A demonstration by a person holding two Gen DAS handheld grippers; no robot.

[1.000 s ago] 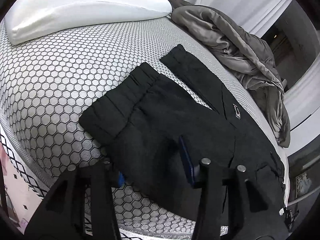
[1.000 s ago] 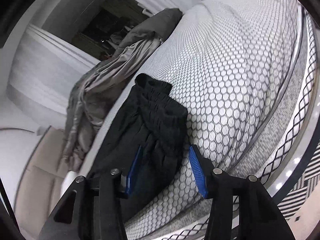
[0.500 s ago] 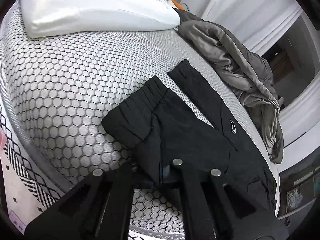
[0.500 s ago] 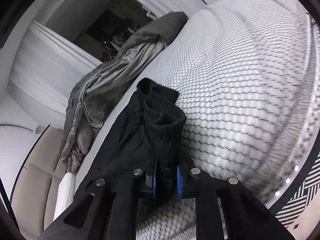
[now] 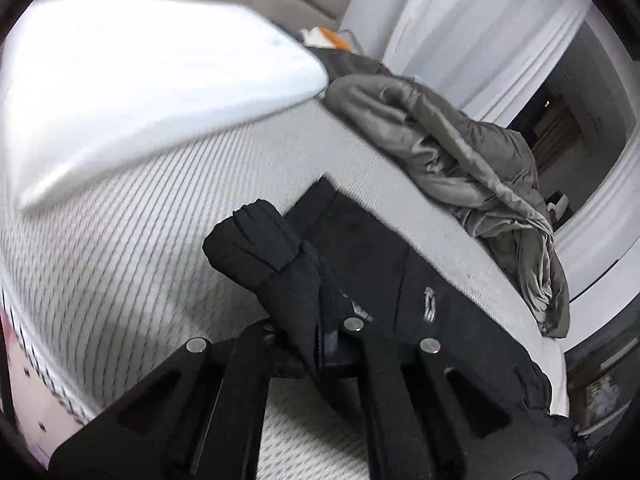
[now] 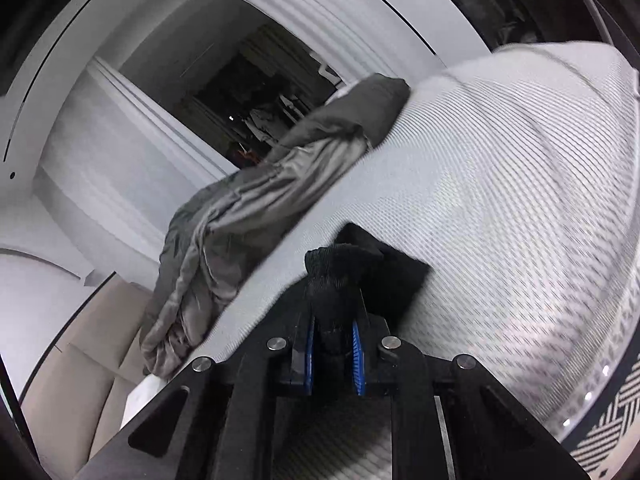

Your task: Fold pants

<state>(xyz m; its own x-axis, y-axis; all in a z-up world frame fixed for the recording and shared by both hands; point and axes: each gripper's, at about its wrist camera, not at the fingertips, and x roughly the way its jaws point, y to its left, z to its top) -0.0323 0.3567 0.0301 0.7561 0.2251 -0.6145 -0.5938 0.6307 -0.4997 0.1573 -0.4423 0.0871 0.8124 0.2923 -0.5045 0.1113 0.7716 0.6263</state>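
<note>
Right wrist view: our right tongs (image 6: 334, 350) and left tongs (image 5: 320, 350) each clench the pants (image 5: 400, 280), rest trailing ahead on the bed (image 5: 120, 264). Bunched cloth could slip, skewing our fold.

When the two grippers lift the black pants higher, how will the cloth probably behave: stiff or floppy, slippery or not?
The black pants will probably hang limp: cloth already bunches and droops at the left gripper. The gathered cuff clamped in the right gripper looks thick and ribbed, so slipping seems unlikely. The part on the mattress will likely drag behind.
</note>
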